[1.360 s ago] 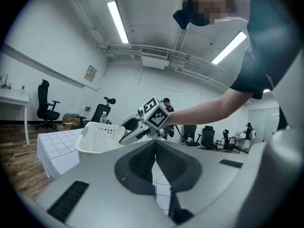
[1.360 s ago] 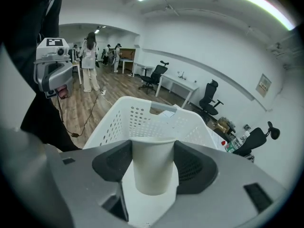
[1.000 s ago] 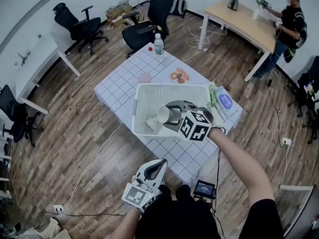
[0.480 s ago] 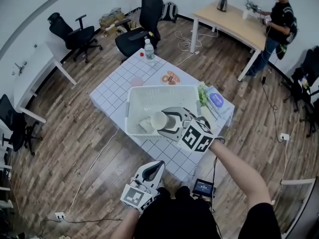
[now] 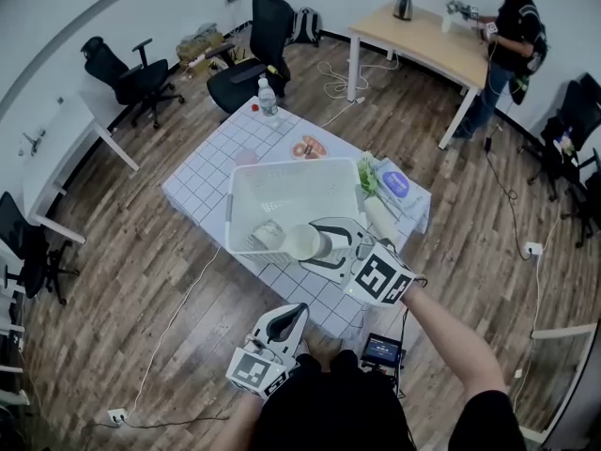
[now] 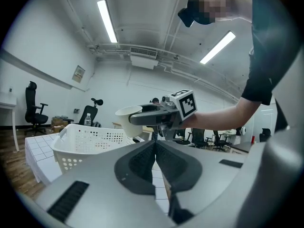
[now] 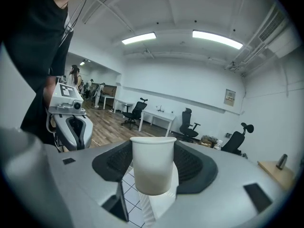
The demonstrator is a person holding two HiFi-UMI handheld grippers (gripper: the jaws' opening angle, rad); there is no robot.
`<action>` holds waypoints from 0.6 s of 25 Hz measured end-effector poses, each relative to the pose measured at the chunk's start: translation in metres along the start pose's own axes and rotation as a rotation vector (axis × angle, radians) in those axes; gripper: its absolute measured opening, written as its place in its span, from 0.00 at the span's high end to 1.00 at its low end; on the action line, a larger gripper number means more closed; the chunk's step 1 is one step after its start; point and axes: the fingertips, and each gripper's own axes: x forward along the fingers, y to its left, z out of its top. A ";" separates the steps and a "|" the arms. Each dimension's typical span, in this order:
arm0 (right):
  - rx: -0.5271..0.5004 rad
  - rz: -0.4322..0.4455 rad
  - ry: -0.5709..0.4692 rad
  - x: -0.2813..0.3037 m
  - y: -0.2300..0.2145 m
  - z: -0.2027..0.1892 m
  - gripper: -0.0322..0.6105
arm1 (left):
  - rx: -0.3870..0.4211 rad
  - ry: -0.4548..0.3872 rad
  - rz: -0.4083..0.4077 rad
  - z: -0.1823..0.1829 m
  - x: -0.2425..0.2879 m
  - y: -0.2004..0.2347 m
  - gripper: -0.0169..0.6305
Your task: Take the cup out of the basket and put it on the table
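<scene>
So the right gripper (image 5: 319,244) has the cup (image 7: 152,165) pinched between its pads, jaws pretty wide since the cup fills most of the gap, and it's holding it up above the near rim of the basket (image 5: 246,178), clear of the wall as far as the left gripper view shows. The left gripper (image 5: 286,319) is just parked low near the person's body, jaws pressed together with nothing in them. For this bit I'd say keep the cup upright and carry it sideways to a bare patch of the white grid table (image 5: 202,181), because the strip in front of the basket looks narrow and close to the edge. Then bring it down slowly until the base sits flat before letting the jaws spread, otherwise a light cup like this will probably tip or stick to one pad. Go easy on the squeeze too, since thin paper walls dent fast. The cup itself is a plain white tapered paper one, mouth up, gripped around the middle of its sides, and it looks empty from the head view, though the inside is small there so I wouldn't swear to it.
</scene>
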 end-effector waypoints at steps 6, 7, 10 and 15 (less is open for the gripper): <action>0.056 -0.026 -0.043 -0.027 0.015 -0.004 0.51 | 0.000 0.007 -0.004 -0.003 0.003 -0.003 0.96; 0.067 -0.029 -0.047 -0.031 0.018 -0.006 0.51 | 0.000 0.008 -0.005 -0.004 0.004 -0.003 0.96; 0.106 -0.029 -0.070 -0.042 0.029 -0.017 0.51 | -0.008 0.013 -0.005 -0.006 0.006 -0.004 0.96; 0.158 -0.034 -0.089 -0.052 0.047 -0.040 0.51 | -0.015 0.029 -0.018 -0.012 0.007 -0.010 0.96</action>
